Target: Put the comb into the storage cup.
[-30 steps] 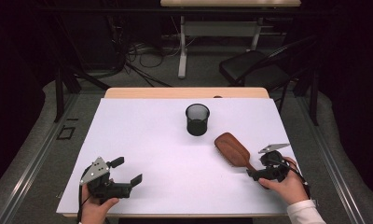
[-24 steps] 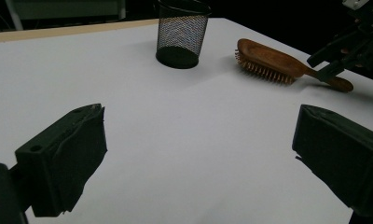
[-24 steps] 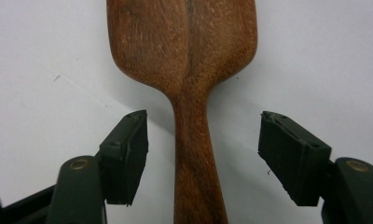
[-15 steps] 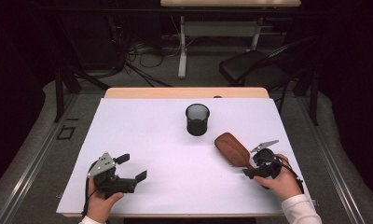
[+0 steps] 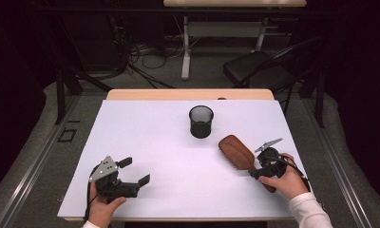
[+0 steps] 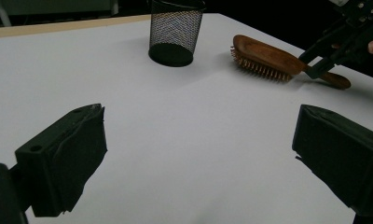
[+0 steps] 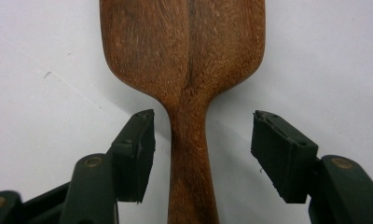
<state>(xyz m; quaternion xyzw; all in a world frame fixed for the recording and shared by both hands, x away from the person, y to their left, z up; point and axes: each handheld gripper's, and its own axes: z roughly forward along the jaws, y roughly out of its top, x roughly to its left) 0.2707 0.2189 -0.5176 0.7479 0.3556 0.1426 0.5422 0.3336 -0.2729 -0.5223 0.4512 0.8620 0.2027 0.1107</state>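
- Around the hairbrush [image 7: 184, 70] handle, my right tongs [image 7: 201, 154] have been narrowing since a second ago; both pads flank it, gaps remain, no grip yet.
- Left tongs [image 5: 133, 172] rest open on the worktop [image 5: 150, 137].
- Brush lies bristles-down beside the mesh cup [image 5: 201, 121]; I judge a pickup imminent.

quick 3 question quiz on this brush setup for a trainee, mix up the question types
1. True or false: the right gripper has its pads pressed on the hairbrush handle.
2. Which way do the hairbrush bristles face: A up, B down onto the table, C toward the mesh cup?
3. What is between the jaws of the left gripper?

Key
1. False. The jaws have just been closing with the handle between them, but a gap shows on each side.
2. B
3. Nothing; it is open above the bare table.
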